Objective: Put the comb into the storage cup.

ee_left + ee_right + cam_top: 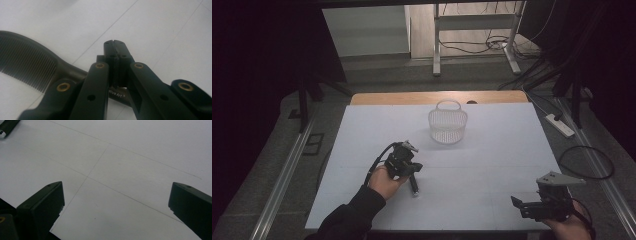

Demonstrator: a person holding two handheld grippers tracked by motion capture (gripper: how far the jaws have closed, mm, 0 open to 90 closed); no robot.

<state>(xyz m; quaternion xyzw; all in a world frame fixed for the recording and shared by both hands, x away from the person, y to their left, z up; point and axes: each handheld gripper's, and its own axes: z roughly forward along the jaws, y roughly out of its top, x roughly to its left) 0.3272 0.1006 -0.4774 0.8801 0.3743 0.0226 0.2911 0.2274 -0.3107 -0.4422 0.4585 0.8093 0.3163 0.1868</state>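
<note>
The comb [30, 62] looks like matt dark plastic. The basket [447, 124] beyond it seems pale openwork plastic, on a smooth matt white table [492, 165] with a wooden far edge.

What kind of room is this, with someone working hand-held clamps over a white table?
Probably a lab or workshop set up for recording. A white table stands between dark curtains, with loose cables and a power strip on the floor. The left gripper sits shut by a black comb; a white basket waits beyond.

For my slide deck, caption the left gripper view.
Left tool, jaws closed, over the handle of a dark fine-toothed comb lying on the white table.
</note>
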